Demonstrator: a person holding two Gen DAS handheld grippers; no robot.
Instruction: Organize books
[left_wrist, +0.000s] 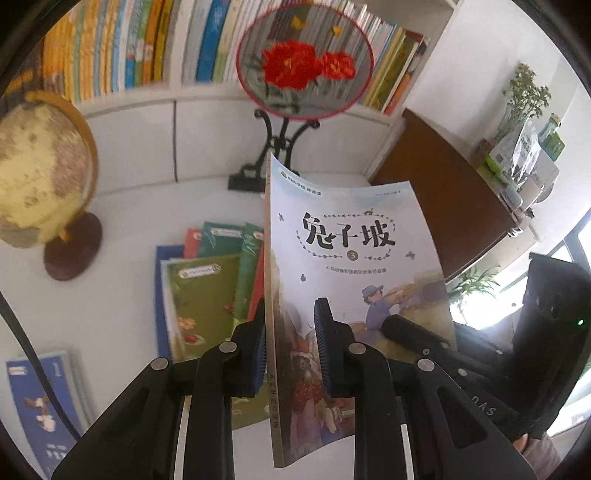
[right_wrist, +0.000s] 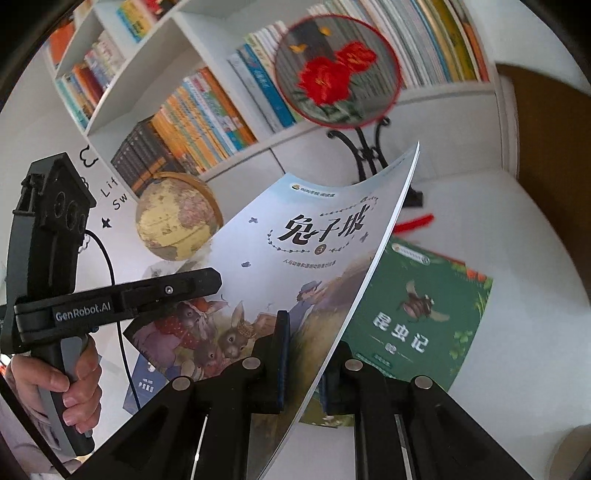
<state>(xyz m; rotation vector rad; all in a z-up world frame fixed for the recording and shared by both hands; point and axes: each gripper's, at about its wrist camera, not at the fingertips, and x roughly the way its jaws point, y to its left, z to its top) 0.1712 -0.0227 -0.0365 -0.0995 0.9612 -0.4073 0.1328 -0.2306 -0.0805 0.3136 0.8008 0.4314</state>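
Gripping the pale blue rabbit storybook (left_wrist: 354, 258) near its spine, my left gripper (left_wrist: 290, 350) is holding it upright above the white table (left_wrist: 122, 295), both pads clamped on the book's lower part with the spine edge facing me. Beyond it, a pile of green-covered books (left_wrist: 210, 288) is lying flat on the table, a blue book (left_wrist: 40, 398) is sitting at the lower left, and a globe (left_wrist: 40, 173) is standing at the left. A round fan with embroidered red flowers (left_wrist: 304, 62) is resting on its black stand in front of the bookshelf (left_wrist: 147, 44). At the right edge of this view, my other gripper is reaching in onto the cover. Turning to the right wrist view, my right gripper (right_wrist: 301, 354) is pinching the same storybook (right_wrist: 295, 258) at its open page edge, fingers closed on it, the cover bowing upward. Under it, the green insect book (right_wrist: 417, 325) is lying flat on the table (right_wrist: 517, 258). My left gripper (right_wrist: 207, 280) is touching the cover from the left, with my left hand (right_wrist: 62, 387) wrapping its handle.
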